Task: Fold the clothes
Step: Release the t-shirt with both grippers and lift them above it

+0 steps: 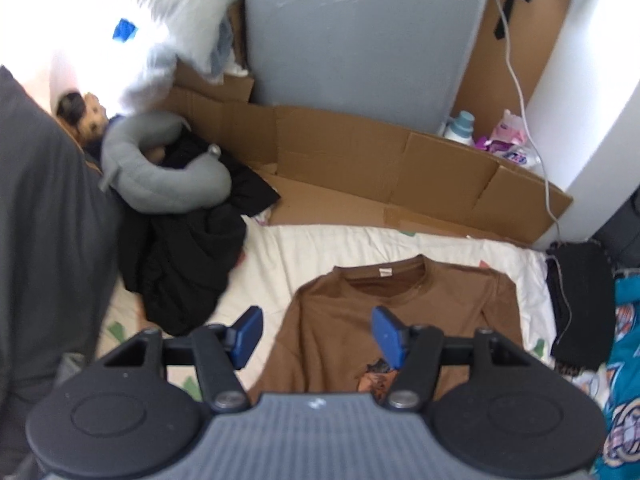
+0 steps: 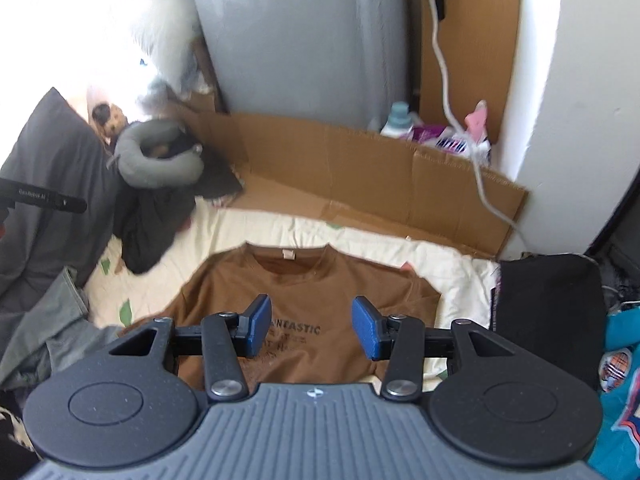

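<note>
Two views, one per hand-held tool. Left gripper point(image 1: 317, 334), blue-padded: jaws spread wide, empty, above the one brown cotton T-shirt point(image 1: 344, 320). Right gripper point(image 2: 311, 327): likewise parted and empty over the same T-shirt point(image 2: 320, 280), which lies flat, front up, collar far, on the cream bed sheet point(image 2: 240, 232). Chest print partly legible: "…ANEASTIC"; lower lines blurred. Collar tag point(image 2: 289, 254) unreadable. At left, a black bar point(image 2: 44, 197) marked "GenRobot.AI". Beyond: one black garment heap point(image 1: 188, 256), one grey neck pillow point(image 1: 160, 176), flattened brown cardboard point(image 1: 360, 152), one white detergent bottle point(image 1: 460, 126).
</note>
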`<state>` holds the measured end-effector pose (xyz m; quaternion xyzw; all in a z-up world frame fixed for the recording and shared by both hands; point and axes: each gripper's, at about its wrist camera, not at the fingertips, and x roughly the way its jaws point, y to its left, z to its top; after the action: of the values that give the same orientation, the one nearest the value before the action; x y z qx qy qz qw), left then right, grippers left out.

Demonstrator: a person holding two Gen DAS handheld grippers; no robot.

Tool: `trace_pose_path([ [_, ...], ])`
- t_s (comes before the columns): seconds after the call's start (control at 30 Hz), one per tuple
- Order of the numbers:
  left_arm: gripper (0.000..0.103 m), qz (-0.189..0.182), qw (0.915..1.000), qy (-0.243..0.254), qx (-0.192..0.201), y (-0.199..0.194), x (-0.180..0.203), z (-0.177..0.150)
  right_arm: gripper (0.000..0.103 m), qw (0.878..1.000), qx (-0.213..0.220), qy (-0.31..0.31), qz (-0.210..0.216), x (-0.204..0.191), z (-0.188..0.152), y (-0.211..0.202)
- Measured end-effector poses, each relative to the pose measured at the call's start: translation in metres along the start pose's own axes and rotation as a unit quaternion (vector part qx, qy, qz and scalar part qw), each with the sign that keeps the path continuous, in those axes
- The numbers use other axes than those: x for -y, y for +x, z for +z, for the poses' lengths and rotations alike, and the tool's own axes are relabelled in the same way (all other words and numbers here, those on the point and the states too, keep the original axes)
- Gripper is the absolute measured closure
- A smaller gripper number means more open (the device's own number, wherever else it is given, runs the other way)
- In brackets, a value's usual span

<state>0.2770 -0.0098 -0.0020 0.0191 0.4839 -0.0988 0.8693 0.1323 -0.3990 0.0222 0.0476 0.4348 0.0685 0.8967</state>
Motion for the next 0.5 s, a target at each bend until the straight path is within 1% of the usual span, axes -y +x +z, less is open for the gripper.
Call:
trace_pose_path([
  [0.07, 0.042, -0.011, 0.9997, -0.021, 0.009, 0.019, -0.012, -0.008, 0.051, 1.000, -0.005, -0.014, 0.006, 0.006, -0.002, 0.026],
  [0.13, 0.042, -0.021, 0.9990, -0.040, 0.003, 0.043, -0.027, -0.017, 0.051, 0.999, 0.000, -0.033, 0.007, 0.009, -0.006, 0.051],
  [0.2, 0.042, -0.018, 0.9990, -0.041, -0.004, 0.068, -0.041, -0.024, 0.051, 0.999, -0.001, -0.048, 0.014, 0.013, -0.012, 0.076],
  [0.27, 0.043, -0.012, 0.9993, -0.035, -0.001, 0.091, -0.053, -0.030, 0.051, 0.998, -0.002, -0.055, 0.026, 0.019, -0.020, 0.099],
  [0.37, 0.047, -0.007, 0.9990, -0.044, 0.004, 0.125, -0.071, -0.040, 0.051, 0.998, 0.005, -0.039, 0.047, 0.031, -0.037, 0.132],
  [0.43, 0.051, -0.008, 0.9986, -0.052, 0.005, 0.151, -0.081, -0.047, 0.051, 0.999, 0.016, -0.017, 0.047, 0.039, -0.051, 0.154],
  [0.47, 0.055, -0.005, 0.9987, -0.051, 0.002, 0.163, -0.084, -0.051, 0.051, 0.999, 0.019, -0.003, 0.043, 0.043, -0.059, 0.164],
  [0.5, 0.056, -0.003, 0.9988, -0.049, -0.001, 0.175, -0.086, -0.055, 0.051, 0.999, 0.018, 0.003, 0.037, 0.044, -0.066, 0.174],
])
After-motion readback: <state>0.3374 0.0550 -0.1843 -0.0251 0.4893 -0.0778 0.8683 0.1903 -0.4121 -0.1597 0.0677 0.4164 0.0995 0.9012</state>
